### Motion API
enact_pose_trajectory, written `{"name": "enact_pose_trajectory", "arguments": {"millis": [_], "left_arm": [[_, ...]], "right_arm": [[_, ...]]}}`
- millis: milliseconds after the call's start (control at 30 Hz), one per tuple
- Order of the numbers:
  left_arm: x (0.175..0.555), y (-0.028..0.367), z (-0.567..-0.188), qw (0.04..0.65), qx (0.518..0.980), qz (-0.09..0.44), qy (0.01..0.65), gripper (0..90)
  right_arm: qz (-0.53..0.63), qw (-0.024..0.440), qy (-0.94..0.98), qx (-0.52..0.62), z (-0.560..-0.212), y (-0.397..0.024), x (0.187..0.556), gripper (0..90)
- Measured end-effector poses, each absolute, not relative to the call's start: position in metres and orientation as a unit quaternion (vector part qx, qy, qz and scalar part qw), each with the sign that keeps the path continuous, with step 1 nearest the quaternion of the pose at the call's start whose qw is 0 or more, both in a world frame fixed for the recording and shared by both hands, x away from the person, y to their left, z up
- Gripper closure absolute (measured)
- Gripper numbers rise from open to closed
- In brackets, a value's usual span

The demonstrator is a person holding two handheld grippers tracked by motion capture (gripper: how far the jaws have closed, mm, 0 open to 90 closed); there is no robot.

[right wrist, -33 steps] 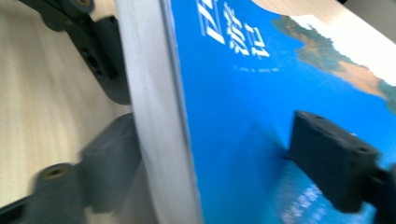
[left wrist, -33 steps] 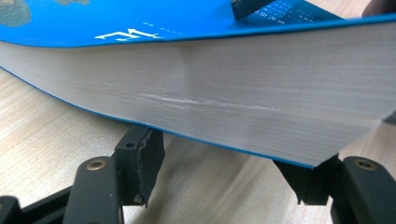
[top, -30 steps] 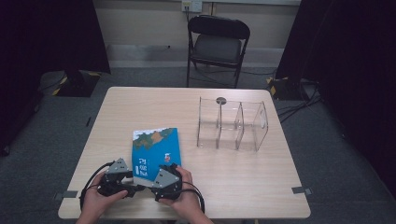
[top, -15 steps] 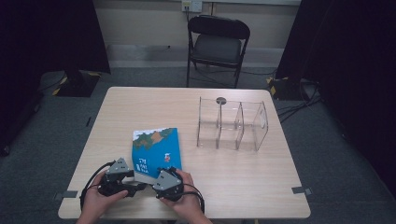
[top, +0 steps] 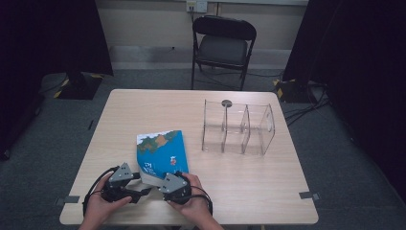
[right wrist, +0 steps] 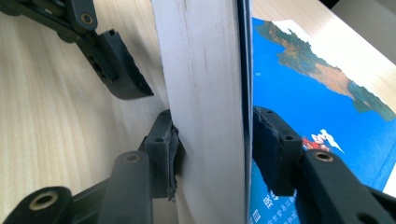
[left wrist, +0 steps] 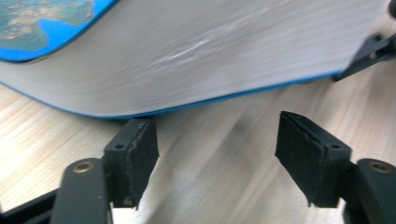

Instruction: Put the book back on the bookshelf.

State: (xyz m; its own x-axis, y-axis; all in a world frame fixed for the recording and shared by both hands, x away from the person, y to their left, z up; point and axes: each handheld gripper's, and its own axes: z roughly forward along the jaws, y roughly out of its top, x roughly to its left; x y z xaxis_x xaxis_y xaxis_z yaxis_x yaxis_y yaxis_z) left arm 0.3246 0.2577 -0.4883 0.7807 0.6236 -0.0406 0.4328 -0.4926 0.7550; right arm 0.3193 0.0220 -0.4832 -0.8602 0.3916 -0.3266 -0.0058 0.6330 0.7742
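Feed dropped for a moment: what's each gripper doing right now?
Left gripper: jaws have just been opening, nothing between them, just below the book.
Right gripper: jaws have just been closing, now clamped on the book's near edge.

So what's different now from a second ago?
The right gripper has just closed its jaws on the near edge of the book, clamping pages and cover. The left gripper has just opened its jaws; they stand just under the lifted edge, with nothing between them. The hands, clear rack and chair stayed put.
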Motion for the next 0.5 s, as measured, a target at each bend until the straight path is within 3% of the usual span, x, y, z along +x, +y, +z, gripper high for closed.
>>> {"name": "enact_pose_trajectory", "arguments": {"millis": [500], "left_arm": [[0.329,0.274,-0.497,0.382,0.865,0.127,0.299,21.1]], "right_arm": [[0.396,0.221,0.883,0.118,-0.473,0.018,0.323,55.5]]}}
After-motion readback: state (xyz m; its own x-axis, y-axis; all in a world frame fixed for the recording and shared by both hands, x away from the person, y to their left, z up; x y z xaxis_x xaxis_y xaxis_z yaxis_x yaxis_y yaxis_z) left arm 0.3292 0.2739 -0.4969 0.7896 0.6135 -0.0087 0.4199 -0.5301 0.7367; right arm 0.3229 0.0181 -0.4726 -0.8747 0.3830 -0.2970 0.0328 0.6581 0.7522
